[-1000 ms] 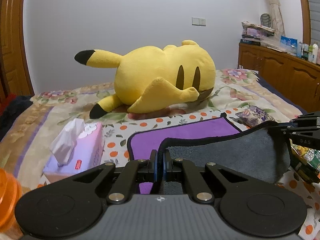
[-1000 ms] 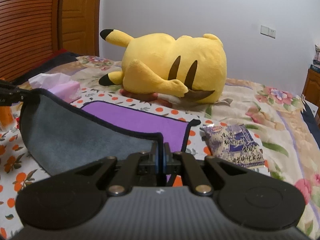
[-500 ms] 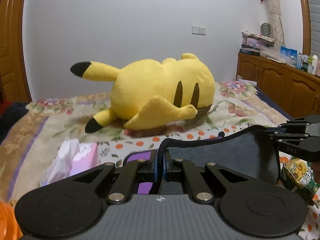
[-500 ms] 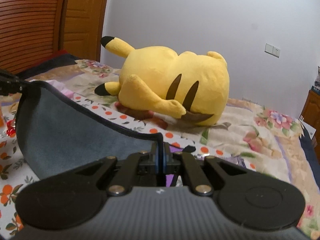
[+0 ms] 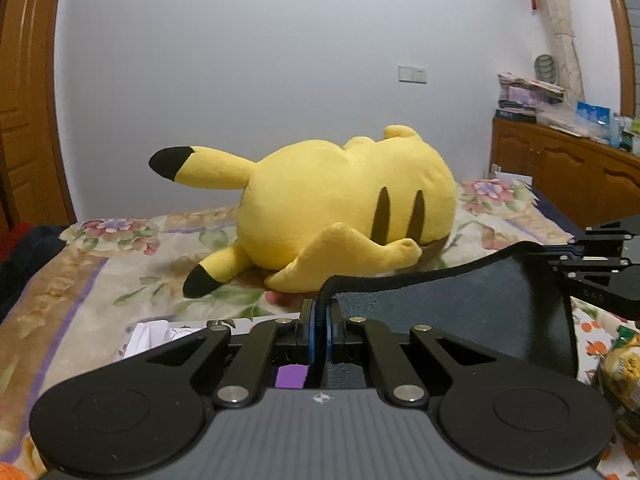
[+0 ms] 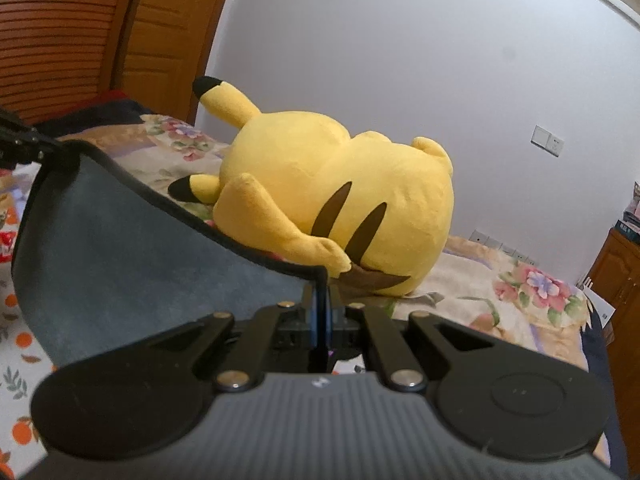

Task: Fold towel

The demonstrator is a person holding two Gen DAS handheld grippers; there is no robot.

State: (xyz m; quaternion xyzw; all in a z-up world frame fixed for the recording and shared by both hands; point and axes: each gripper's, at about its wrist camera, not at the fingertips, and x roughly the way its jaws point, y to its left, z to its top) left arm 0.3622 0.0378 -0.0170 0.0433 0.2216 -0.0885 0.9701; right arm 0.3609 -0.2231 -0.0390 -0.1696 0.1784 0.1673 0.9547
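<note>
plush toy [image 5: 344, 216] on bed [image 5: 120, 280], behind towel [image 5: 460, 304]

- A plain white wall [image 5: 260, 60] stands behind the bed.
- The bed has a soft cover with pink flowers [image 5: 120, 256].
- A white light switch [image 5: 412, 74] sits on that wall, above the bed.
- A brown wooden cupboard [image 5: 560, 176] stands to the right of the bed, with piles of papers [image 5: 528, 94] on top.
- A brown wooden door [image 6: 168, 36] is left of the bed.
</note>
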